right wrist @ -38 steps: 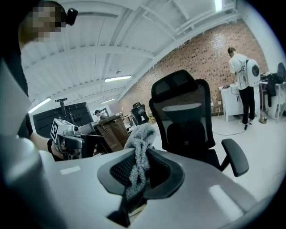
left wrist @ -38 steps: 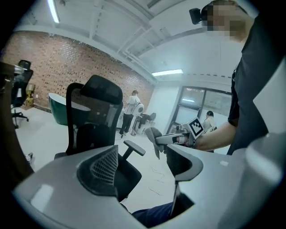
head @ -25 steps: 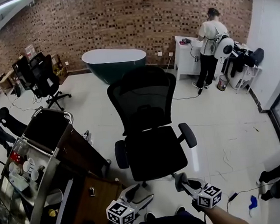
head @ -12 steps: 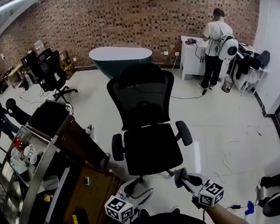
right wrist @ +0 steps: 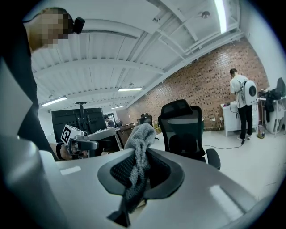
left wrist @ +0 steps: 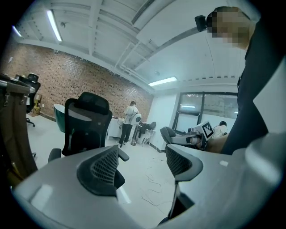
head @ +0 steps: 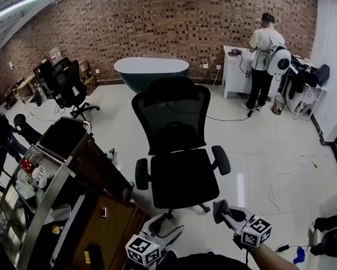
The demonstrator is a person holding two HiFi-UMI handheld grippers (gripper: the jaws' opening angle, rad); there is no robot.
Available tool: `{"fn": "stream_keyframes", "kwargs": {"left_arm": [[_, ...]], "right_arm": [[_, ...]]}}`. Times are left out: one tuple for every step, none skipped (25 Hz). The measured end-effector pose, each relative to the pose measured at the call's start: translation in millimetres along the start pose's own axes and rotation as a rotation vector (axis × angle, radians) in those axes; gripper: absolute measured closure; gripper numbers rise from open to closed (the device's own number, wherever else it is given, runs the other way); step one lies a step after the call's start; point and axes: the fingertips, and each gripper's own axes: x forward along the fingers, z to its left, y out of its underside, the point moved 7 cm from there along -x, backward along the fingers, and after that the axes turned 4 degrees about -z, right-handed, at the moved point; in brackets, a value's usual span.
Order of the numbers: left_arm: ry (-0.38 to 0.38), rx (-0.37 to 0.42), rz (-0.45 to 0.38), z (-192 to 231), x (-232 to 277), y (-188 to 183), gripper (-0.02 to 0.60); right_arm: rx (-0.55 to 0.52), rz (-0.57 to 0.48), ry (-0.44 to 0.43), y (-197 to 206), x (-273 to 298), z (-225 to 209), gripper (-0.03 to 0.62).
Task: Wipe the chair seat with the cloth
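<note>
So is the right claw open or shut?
Shut. The right gripper view shows the right claw pinched tight on the grey cloth, which sticks up from between its jaws.

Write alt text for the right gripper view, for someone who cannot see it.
The right gripper is shut on a grey cloth that sticks up between its jaws. Beyond it a black office chair stands on a pale floor, with a brick wall behind and a person at a white desk far right.
</note>
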Motion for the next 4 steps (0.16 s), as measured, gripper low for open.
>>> {"fn": "stream_keyframes", "kwargs": {"left_arm": [[-0.001,0.002,-0.002,-0.2,-0.4,0.3,0.219],[-0.002,0.004,-0.004,-0.4,-0.7,0.6,0.218],[-0.002,0.005,-0.006,-0.8,-1.0,1.0,0.218],[-0.003,0.007,-0.009,-1.3,-1.4,1.4,0.218]], "right_arm": [[-0.002,-0.003,-0.001,-0.7,-0.1,1.2,0.549],[-0.004,-0.004,-0.002,-1.3,-0.2,2.4,0.549],[-0.005,-0.005,-0.003,-1.5,-0.5,3.3,0.549],[-0.006,-0.005,-0.004,-1.5,-0.7,4.2,0.549]]}}
